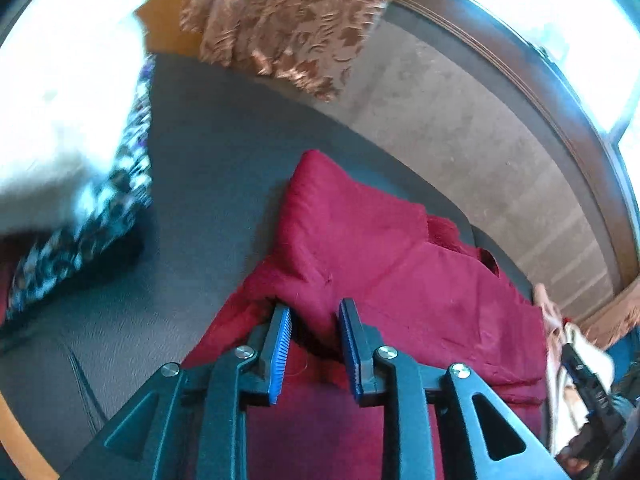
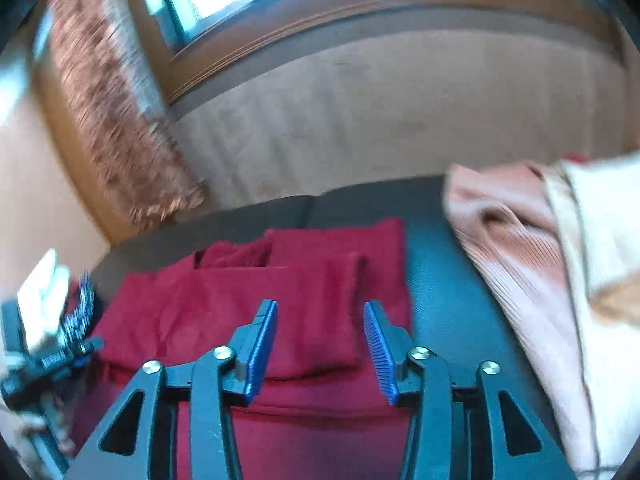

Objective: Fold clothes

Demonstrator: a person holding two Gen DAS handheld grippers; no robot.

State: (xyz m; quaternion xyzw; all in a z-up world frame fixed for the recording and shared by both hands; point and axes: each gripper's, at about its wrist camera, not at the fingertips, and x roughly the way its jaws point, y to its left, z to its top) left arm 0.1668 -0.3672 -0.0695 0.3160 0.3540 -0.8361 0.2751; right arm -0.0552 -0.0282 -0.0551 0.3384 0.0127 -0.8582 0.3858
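Note:
A dark red garment [image 1: 400, 280] lies partly folded on a dark grey surface [image 1: 208, 168]. My left gripper [image 1: 315, 306] is open at the garment's near left part, and a raised fold of red cloth sits between its blue pads [image 1: 280, 352]. In the right wrist view the same red garment [image 2: 256, 300] lies in flat layers below my right gripper [image 2: 320, 304]. That gripper is open and holds nothing. Each gripper shows at the edge of the other's view: the right gripper [image 1: 588, 384] and the left gripper [image 2: 52, 356].
A pink ribbed garment [image 2: 512, 240] and a cream cloth [image 2: 600, 220] lie to the right of the red one. A black-and-white patterned cloth [image 1: 100, 220] under a white cloth [image 1: 68, 100] lies to the left. A brown patterned curtain [image 1: 288, 20], a wall and a window stand behind.

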